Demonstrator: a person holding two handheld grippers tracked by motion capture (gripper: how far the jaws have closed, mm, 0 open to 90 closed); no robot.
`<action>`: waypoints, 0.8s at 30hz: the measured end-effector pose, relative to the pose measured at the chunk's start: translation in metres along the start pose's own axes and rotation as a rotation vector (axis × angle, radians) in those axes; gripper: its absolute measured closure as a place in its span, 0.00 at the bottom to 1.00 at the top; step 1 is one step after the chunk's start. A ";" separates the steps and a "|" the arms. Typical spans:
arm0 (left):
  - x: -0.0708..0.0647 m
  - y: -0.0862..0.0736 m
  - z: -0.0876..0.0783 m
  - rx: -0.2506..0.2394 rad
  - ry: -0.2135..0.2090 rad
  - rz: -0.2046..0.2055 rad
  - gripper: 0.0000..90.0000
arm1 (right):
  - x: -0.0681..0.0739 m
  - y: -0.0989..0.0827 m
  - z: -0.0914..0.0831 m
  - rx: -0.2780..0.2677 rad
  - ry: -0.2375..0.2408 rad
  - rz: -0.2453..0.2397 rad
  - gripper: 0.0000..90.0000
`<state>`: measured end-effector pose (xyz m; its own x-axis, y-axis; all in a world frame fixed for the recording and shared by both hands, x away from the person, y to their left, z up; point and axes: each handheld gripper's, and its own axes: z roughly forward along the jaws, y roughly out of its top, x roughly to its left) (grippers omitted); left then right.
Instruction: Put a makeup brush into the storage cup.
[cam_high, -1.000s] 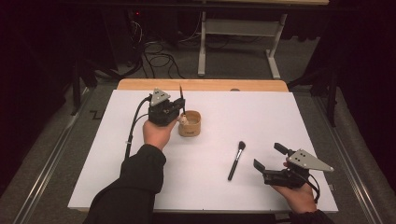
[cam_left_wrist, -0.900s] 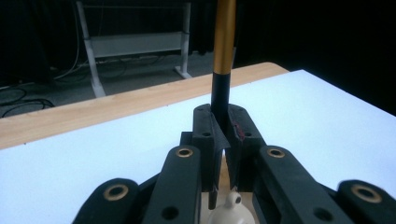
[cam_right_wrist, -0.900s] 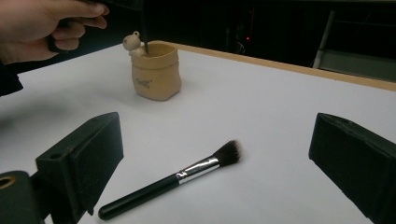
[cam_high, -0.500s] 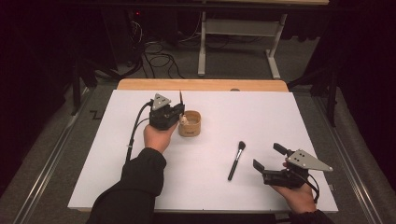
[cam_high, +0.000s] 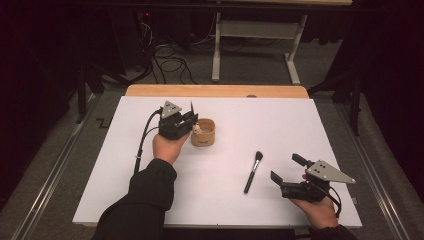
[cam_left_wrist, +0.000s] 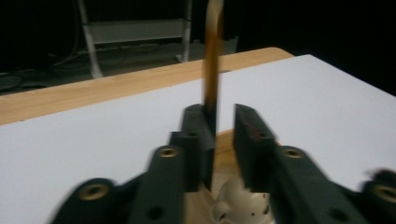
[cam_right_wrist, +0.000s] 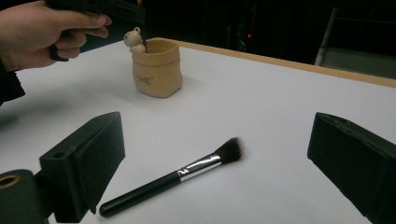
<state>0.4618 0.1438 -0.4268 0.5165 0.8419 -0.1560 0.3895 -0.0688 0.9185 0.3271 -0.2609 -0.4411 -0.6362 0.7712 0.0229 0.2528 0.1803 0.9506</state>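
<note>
My left tongs (cam_left_wrist: 219, 135) are just opening around the thin brown stick (cam_left_wrist: 212, 56) standing in the tan sack-shaped pot (cam_high: 203, 133); unsupported, it may topple out. My right tongs (cam_right_wrist: 215, 163) are gaping empty over the black make-up brush (cam_right_wrist: 173, 179) lying on the white worktop (cam_high: 280, 120).

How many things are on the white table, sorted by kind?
Brushes: 2, a black-handled makeup brush with a silver ferrule lying flat, and a thin brown-handled brush standing in the pot between the left gripper's jaws, which have just been opening.
Pots: 1, a tan pot with a small bear figure on its rim.
Total: 3.
</note>
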 end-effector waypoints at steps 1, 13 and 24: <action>0.000 0.000 0.000 0.000 0.000 0.000 0.62 | 0.000 0.000 0.000 0.001 0.000 0.000 0.05; -0.002 0.003 -0.007 -0.008 0.014 0.009 0.34 | 0.001 0.000 0.001 0.003 0.001 -0.002 0.05; -0.005 0.003 -0.020 0.003 0.004 0.021 0.17 | 0.002 0.000 0.001 0.006 0.001 -0.007 0.05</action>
<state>0.4448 0.1502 -0.4157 0.5211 0.8427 -0.1352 0.3811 -0.0880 0.9203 0.3266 -0.2590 -0.4415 -0.6385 0.7694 0.0165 0.2526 0.1892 0.9489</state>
